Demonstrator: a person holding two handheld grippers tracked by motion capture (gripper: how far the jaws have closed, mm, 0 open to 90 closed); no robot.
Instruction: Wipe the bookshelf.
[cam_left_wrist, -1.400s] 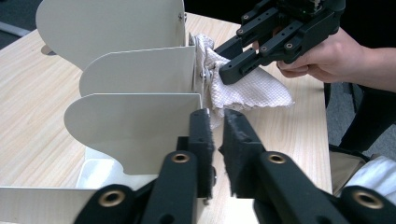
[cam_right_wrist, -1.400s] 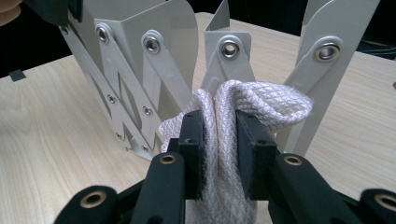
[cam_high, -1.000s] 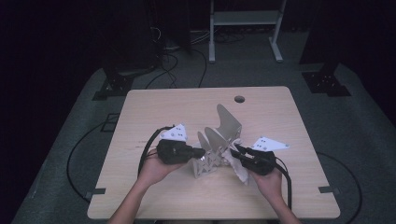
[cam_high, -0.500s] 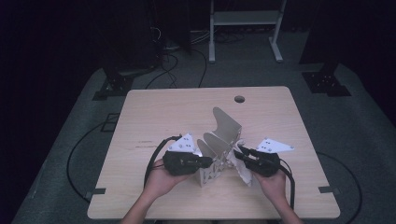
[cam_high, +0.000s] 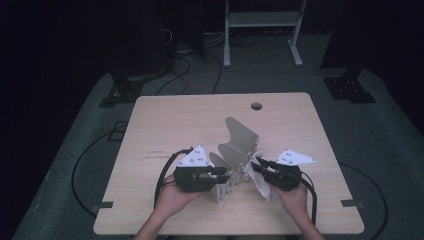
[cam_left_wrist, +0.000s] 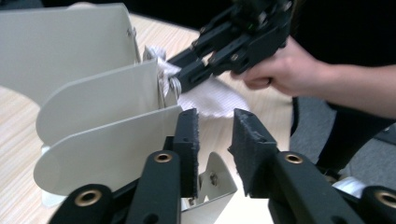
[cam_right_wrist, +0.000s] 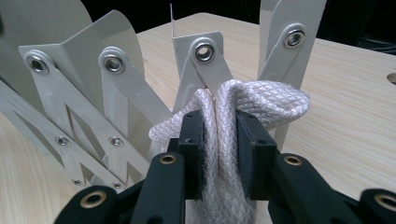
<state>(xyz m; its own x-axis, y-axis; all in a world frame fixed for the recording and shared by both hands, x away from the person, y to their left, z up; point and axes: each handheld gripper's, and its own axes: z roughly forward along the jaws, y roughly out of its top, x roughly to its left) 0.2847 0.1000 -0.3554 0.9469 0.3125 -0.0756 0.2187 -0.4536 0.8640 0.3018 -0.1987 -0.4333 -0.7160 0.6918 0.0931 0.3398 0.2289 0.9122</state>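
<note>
Your wooden table (cam_high: 165, 125) sits on grey carpet (cam_high: 75, 135) in a dark room. Your right gripper (cam_right_wrist: 219, 140) pinches the white cloth (cam_right_wrist: 261, 105). Your left gripper (cam_left_wrist: 214, 140) has just been opening, jaws apart beside the folding rack (cam_high: 240, 145).

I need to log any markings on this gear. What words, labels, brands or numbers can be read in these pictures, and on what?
None: no readable text on the folding rack, the white cloth, the left gripper, the right gripper or the table.
</note>
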